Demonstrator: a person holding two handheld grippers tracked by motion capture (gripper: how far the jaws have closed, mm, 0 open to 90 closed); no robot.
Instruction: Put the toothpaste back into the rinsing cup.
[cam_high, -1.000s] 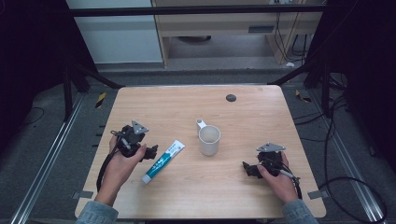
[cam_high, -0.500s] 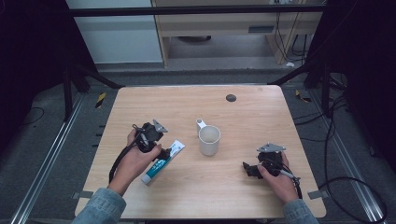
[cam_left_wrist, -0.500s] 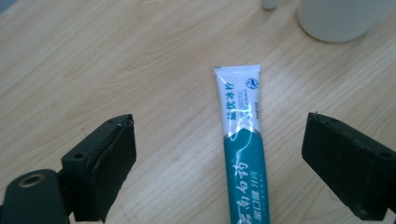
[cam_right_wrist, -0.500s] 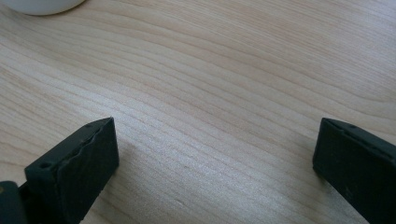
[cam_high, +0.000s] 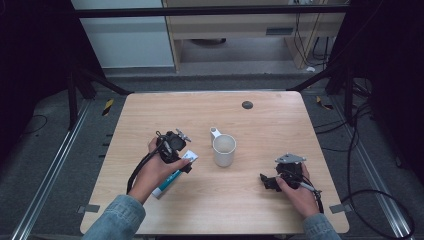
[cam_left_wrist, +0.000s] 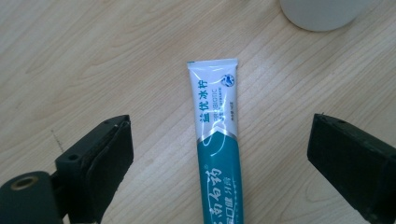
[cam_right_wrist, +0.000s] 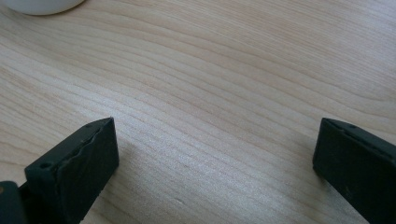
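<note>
Over the toothpaste tube, the left gripper has moved in from the table's left, jaws wide (a grasp looks imminent); the right gripper rests open.

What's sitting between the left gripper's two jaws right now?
The toothpaste tube lies lengthwise on the table between the open left gripper jaws, untouched, in the left gripper view.
</note>
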